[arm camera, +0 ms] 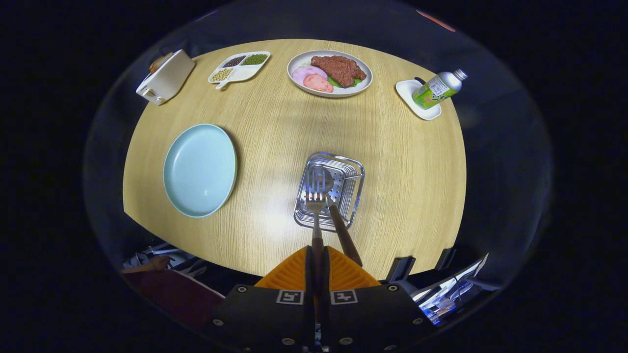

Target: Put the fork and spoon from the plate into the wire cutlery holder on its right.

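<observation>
The gripper [317, 260] is clamped on the brown handle of the fork [315, 203], both fingers pressed against it, tines hanging over the near rim of the wire cutlery holder [354, 171]. The spoon [329, 196] already stands in that holder, its handle leaning out toward the fingers. The pale blue plate [200, 169], left of the holder on the wooden table [407, 162], lies bare. Judging by this, only lowering and releasing the fork remains.
</observation>
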Available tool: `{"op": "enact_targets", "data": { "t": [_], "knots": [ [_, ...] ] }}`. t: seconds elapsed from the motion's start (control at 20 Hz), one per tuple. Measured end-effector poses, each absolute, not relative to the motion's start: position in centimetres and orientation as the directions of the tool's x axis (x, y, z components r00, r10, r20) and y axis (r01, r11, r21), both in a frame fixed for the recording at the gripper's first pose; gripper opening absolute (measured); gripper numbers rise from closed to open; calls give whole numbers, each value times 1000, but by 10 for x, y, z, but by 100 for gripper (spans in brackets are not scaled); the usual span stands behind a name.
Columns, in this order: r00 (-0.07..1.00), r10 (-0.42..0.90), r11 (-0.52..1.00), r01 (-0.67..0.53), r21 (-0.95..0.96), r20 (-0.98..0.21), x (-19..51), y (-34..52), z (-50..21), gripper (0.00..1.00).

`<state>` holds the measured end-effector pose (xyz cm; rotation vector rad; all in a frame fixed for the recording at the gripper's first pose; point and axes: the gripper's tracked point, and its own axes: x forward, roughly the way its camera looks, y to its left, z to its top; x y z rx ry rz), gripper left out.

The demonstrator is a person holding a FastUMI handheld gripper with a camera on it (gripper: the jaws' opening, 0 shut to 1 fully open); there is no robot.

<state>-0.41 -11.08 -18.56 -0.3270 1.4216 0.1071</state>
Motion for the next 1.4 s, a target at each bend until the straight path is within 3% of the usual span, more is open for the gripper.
{"op": "enact_targets", "data": {
  "t": [0.65,0.95,1.0,1.05,1.1,1.15,1.25,1.3,1.4],
  "knots": [
    [27,-146,944,-297,-147,-989,14,-113,-207,5],
    [81,-107,956,-264,-125,-991,30,-102,-203,15],
    [103,-85,962,-250,-109,-991,32,-99,-198,31],
    [130,-63,969,-230,-92,-989,35,-97,-191,41],
    [173,-41,972,-220,-79,-984,40,-93,-184,64],
    [219,-33,975,-207,-80,-975,43,-93,-175,74],
    [341,-16,977,-194,-87,-940,54,-90,-151,83],
    [402,8,980,-185,-73,-916,61,-85,-136,95],
    [500,70,990,-143,-3,-863,62,-68,-103,99]
  ]
}}
